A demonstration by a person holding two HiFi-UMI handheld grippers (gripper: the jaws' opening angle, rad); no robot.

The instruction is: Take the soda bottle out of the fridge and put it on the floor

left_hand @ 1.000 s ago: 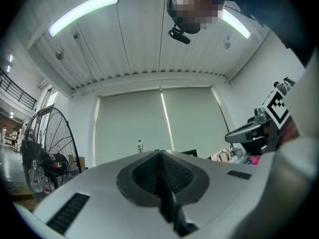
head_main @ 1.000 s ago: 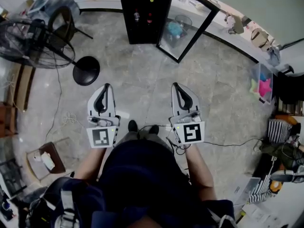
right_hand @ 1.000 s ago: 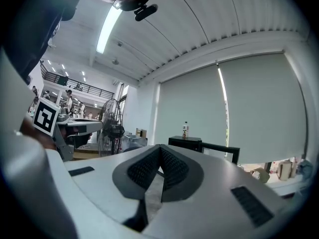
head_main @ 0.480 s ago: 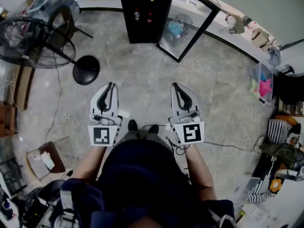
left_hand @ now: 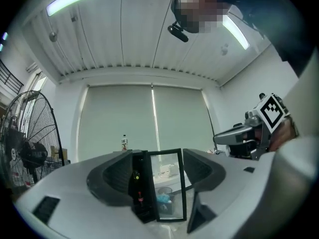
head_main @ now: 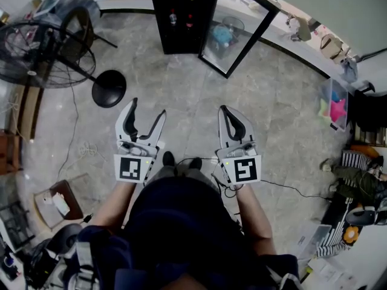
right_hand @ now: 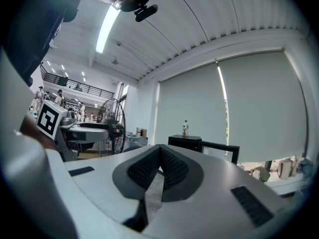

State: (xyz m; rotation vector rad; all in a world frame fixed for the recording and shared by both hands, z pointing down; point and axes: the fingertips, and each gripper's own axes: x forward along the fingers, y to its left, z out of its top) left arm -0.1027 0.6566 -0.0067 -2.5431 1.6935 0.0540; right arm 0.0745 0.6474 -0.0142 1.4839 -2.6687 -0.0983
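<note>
The black fridge point(head_main: 184, 17) stands at the far side of the floor with its glass door point(head_main: 239, 32) swung open. Small bottles point(head_main: 173, 18) sit on its shelves; in the left gripper view I see one with a yellow cap point(left_hand: 135, 175) and a red one point(left_hand: 140, 199). Another bottle point(left_hand: 124, 142) stands on top of the fridge. My left gripper point(head_main: 147, 107) is held over the floor well short of the fridge, its jaws opening with nothing between them. My right gripper point(head_main: 225, 110) is level with it, shut and empty.
A standing fan point(head_main: 42, 47) with a round black base point(head_main: 109, 89) is at the left, a chair point(head_main: 78, 23) behind it. Cables point(head_main: 84, 153) lie on the floor at the left. A box with coloured items point(head_main: 335, 110) and clutter line the right wall.
The left gripper's jaws have spread apart from shut. The right gripper has stayed where it was, still shut.
</note>
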